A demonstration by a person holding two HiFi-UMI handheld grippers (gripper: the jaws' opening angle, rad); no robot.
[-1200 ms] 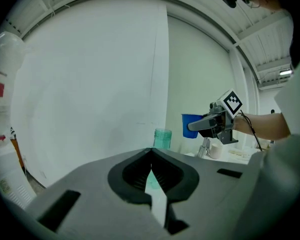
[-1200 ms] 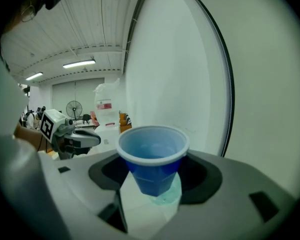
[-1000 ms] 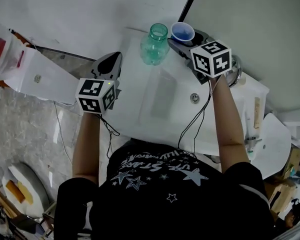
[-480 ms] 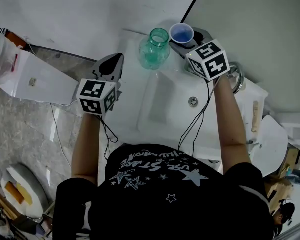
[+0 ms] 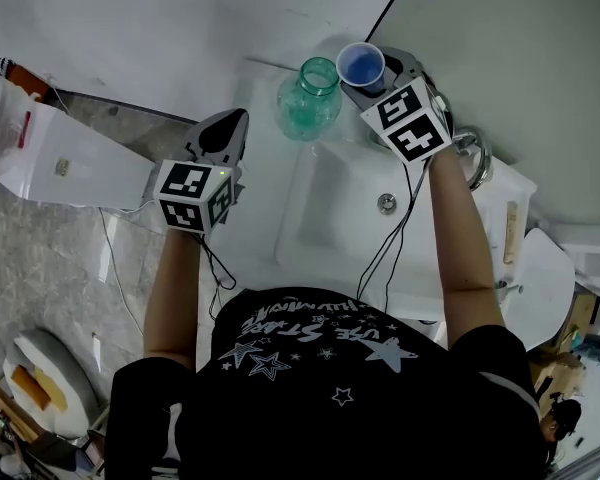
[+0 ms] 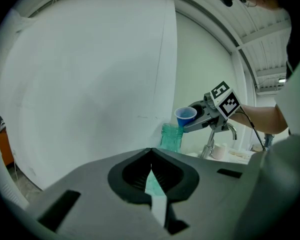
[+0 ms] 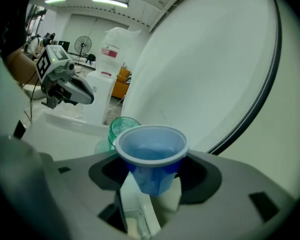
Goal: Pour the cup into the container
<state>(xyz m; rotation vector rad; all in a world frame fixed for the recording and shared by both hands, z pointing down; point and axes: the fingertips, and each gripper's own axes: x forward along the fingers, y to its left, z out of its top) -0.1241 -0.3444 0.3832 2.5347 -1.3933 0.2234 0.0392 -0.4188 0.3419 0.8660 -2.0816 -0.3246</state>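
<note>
Blue cup [image 7: 151, 156] (mouth up) is clamped in the right hand-held gripper [image 5: 372, 80] beside the green jar [image 5: 310, 103], the left hand-held gripper [image 6: 151, 152] closed and empty.

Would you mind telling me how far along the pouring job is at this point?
Done: the right gripper is shut on the blue cup and holds it up beside the mouth of the green jar. In hand: the cup is near upright with what looks like liquid inside, so nothing appears poured. Left: bring it over the jar's mouth and tip it. The left gripper is shut and empty, off to the side.
</note>
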